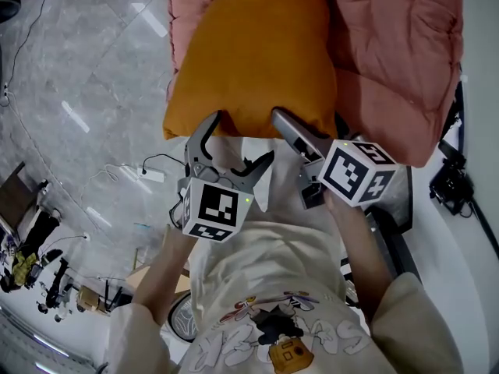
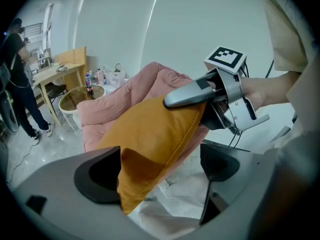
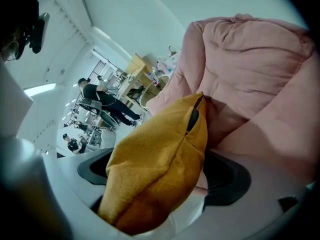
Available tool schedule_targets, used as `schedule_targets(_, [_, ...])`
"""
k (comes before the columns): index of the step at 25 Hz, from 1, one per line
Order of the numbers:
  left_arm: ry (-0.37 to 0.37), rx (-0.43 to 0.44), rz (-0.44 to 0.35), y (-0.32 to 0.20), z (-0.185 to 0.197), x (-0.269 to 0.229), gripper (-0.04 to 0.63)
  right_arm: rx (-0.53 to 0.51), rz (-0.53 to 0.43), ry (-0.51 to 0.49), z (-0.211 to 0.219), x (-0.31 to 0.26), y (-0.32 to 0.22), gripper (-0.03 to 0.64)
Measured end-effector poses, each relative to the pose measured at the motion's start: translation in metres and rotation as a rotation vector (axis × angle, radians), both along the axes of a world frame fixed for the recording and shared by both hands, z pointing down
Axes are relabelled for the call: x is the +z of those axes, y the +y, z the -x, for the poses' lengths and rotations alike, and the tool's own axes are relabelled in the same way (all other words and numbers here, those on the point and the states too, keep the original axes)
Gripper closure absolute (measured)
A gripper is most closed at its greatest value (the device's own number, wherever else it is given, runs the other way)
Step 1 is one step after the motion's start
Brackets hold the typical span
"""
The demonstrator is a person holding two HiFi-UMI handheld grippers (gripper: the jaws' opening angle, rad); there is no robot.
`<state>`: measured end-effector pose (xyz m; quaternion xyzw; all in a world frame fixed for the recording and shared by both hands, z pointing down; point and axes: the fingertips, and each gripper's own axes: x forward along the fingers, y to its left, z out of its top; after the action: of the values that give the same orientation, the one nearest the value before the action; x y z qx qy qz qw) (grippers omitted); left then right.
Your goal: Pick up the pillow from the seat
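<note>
Left gripper [image 2: 160,174] wide, pillow [image 1: 257,61] corner between its jaws, unclamped. Right gripper [image 3: 165,179] wide too, straddling the near edge. Pillow at 12 o'clock on the pink seat [image 1: 398,61]. We judge 0 lift done; clamp and raise remain.

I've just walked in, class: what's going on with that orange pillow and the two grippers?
A person holds a gripper in each hand at the near edge of the orange pillow, which lies on the pink padded seat. The left gripper is open, with a pillow corner between its jaws, clear of one pad. The right gripper straddles the other corner, which fills its gap; whether it clamps is unclear.
</note>
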<state>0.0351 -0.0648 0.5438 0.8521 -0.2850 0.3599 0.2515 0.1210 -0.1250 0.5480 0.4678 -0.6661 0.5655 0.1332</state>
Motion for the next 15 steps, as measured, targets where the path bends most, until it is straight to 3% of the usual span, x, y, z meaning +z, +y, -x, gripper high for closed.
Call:
schedule_targets(9, [0.018,0.005,0.016,-0.006,0.002,0.008,0.102,0.015,0.019,0.017,0.005,0.011,-0.011,0.084])
schedule_targets(11, [0.031,0.016,0.025,-0.008,-0.001,0.008,0.051,0.017,0.023,0.014,0.005,0.012,-0.014,0.084])
schedule_targets(15, [-0.016,0.059,-0.021,-0.016,-0.002,0.013,0.022,0.022,0.023,0.007,0.002,0.015,-0.018,0.084])
